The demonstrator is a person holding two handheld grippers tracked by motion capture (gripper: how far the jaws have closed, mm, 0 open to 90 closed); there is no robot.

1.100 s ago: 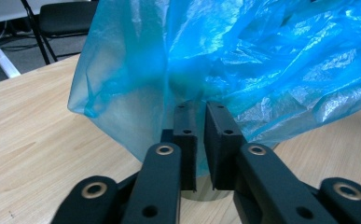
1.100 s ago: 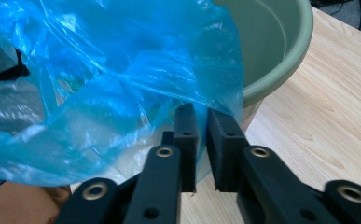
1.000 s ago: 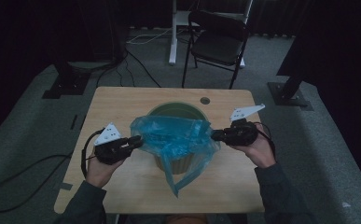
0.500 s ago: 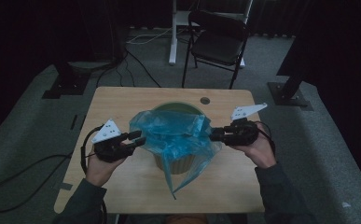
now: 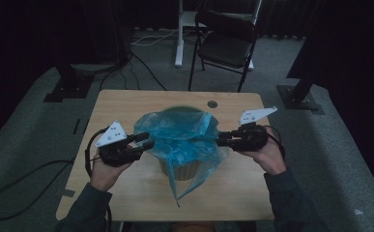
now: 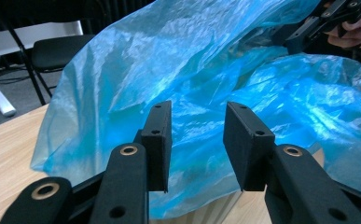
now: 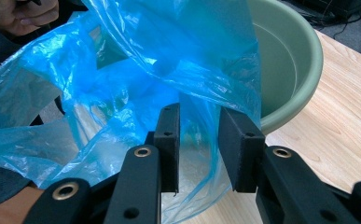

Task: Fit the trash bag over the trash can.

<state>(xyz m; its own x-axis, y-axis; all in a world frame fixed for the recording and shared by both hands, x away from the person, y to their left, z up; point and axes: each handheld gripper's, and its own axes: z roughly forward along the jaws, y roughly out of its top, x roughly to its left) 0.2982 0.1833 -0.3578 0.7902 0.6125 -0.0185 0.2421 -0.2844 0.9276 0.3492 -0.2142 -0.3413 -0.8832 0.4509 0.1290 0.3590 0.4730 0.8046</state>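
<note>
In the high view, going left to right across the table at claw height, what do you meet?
Left claw → blue bag draped over the green tub → right claw, the hand behind it.

The high view looks down from above the bench (image 5: 126, 193); each gripper view peers closely past its own fingers (image 6: 157, 140) into the shared blue bag (image 5: 182, 137).

A dim room with grey carpet (image 5: 39, 116). A light wooden tabletop (image 5: 126, 104) is sitting in the middle. Behind it, a black chair (image 5: 225, 46) is standing beside a white desk leg (image 5: 179, 34); cables (image 5: 141, 41) are trailing across the floor.
</note>
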